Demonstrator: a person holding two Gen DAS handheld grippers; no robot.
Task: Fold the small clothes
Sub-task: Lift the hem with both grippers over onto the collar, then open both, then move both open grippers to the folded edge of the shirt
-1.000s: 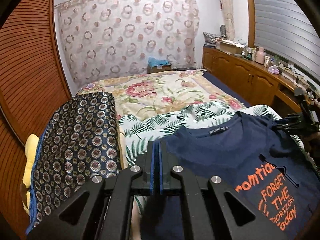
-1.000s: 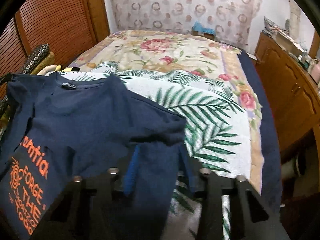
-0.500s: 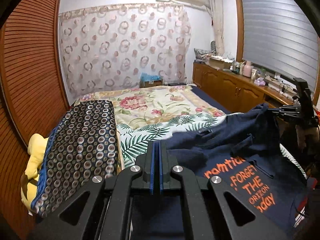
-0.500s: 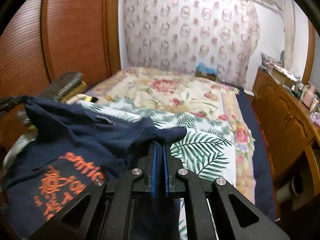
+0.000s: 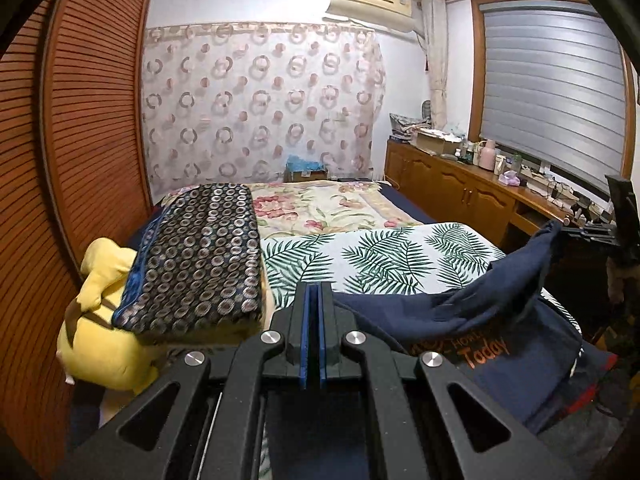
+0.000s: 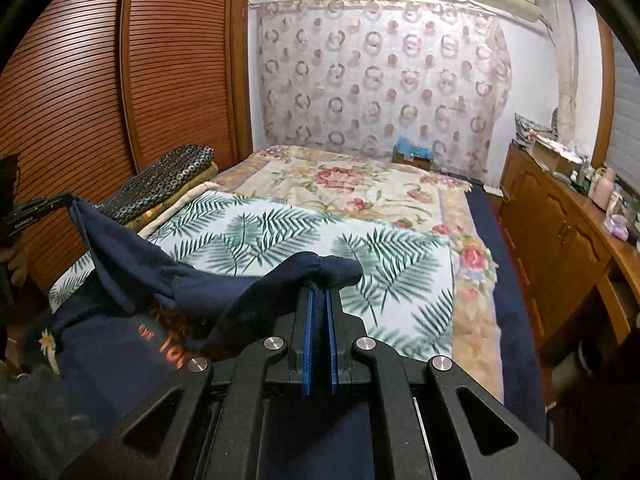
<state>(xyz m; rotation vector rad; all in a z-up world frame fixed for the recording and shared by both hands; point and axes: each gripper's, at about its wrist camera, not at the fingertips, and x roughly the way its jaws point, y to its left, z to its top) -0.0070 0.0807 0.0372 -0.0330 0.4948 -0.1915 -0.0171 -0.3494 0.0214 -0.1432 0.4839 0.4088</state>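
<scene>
A navy T-shirt [image 5: 460, 312] with orange print hangs between both grippers above the bed's near edge. My left gripper [image 5: 313, 292] is shut on one shoulder of it. My right gripper [image 6: 319, 292] is shut on the other shoulder, with cloth bunched over its tips [image 6: 320, 270]. In the left wrist view the right gripper [image 5: 592, 232] shows far right, holding the shirt up. In the right wrist view the left gripper [image 6: 36, 212] shows far left, doing the same. The shirt's body [image 6: 112, 352] sags low between them, its print partly folded under.
A palm-leaf blanket [image 5: 380, 256] covers the bed's near half, a floral quilt [image 6: 352, 184] the far half. A folded dark patterned blanket [image 5: 200, 256] and a yellow plush [image 5: 100, 320] lie at the left. A wooden cabinet [image 6: 560, 232] runs along the right.
Both grippers have lifted and pulled back toward the bed's near edge, raising the shirt off the blanket. The right gripper shut on the shirt's shoulder about a second ago.
</scene>
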